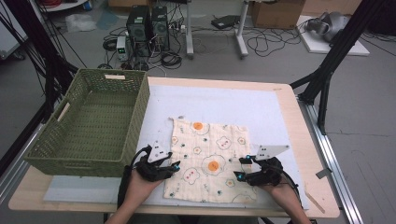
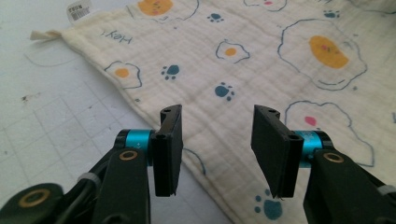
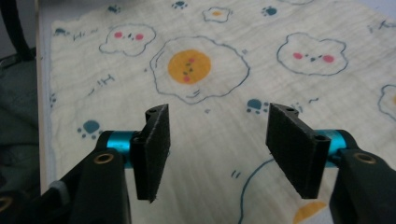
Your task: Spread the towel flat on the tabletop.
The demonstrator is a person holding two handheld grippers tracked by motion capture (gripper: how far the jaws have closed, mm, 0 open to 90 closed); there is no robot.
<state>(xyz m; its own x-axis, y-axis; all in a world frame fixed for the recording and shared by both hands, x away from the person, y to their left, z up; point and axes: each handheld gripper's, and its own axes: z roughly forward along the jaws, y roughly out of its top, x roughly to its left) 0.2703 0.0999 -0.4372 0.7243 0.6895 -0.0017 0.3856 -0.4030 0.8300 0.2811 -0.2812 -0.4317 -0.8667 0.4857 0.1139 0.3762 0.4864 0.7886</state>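
Observation:
A cream cloth (image 1: 208,158) printed with fried eggs, bears and paw prints lies flat on the white mat (image 1: 224,105). My left gripper (image 1: 175,166) hovers at the cloth's left edge with its jaws apart, and in the left gripper view the cloth (image 2: 243,60) spreads under the open left gripper (image 2: 218,149), nothing between the pads. My right gripper (image 1: 240,168) hangs over the cloth's right side near the front. Its own view has the cloth (image 3: 201,70) below the open right gripper (image 3: 219,154), with the gap between the pads bare.
A green woven basket (image 1: 135,116) stands on the table's left, close beside the cloth. The wooden table edge (image 1: 308,154) runs along the right. Cables, computer boxes and stand legs lie on the floor beyond the table.

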